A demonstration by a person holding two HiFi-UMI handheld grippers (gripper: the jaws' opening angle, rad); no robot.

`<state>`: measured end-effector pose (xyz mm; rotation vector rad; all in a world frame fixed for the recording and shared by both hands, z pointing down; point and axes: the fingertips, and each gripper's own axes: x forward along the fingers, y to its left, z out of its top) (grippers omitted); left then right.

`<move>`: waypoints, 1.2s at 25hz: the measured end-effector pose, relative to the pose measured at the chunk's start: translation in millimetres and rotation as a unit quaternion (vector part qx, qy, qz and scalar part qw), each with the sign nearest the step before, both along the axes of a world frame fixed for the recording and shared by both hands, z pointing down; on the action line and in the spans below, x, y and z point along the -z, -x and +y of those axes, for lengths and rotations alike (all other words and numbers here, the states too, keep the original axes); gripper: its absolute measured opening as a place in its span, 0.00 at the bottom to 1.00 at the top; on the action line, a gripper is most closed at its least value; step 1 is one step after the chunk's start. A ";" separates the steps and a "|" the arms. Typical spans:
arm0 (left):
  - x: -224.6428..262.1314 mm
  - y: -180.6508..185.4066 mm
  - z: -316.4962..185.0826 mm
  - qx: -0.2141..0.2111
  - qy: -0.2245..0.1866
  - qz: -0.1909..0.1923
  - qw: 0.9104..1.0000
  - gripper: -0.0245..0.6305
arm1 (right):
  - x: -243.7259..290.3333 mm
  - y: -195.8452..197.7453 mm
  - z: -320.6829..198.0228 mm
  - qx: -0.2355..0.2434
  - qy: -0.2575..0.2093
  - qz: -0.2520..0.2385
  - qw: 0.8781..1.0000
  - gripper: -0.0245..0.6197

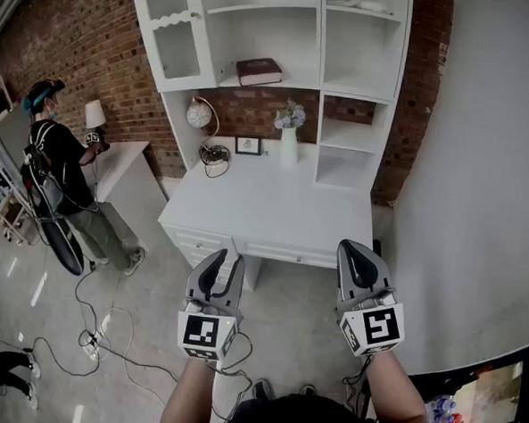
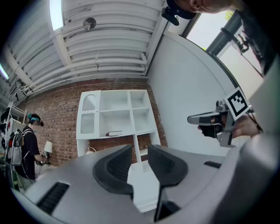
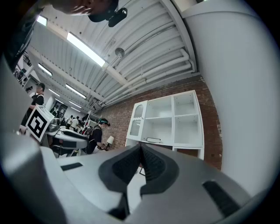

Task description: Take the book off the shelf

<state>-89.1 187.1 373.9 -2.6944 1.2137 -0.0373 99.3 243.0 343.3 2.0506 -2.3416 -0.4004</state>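
Bright, even light w/ ceiling strips [image 3: 85,48] glaring (fisheye warp, dark corners).

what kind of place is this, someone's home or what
Probably a lab or studio hall staged as a study, not a home: a white desk and shelf unit against a brick wall, loose cables on the floor, a ribbed industrial ceiling overhead.

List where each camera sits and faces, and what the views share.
Head view: on the person's head, looking steeply down at the white desk and shelf unit; forearms, left gripper, right gripper show.
Left gripper view: on that gripper, facing the shelf unit along its slightly parted, empty fingers; right gripper at right.
Right gripper view: on that gripper, aimed slightly upward along its closed fingers at the shelf unit; left gripper at left.
Shared: all three show the book in the shelf unit.
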 end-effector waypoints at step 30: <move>-12.1 25.9 -32.2 0.069 -0.021 -0.023 0.997 0.45 | -37.9 -23.8 -58.2 0.057 0.064 -0.174 0.981 0.28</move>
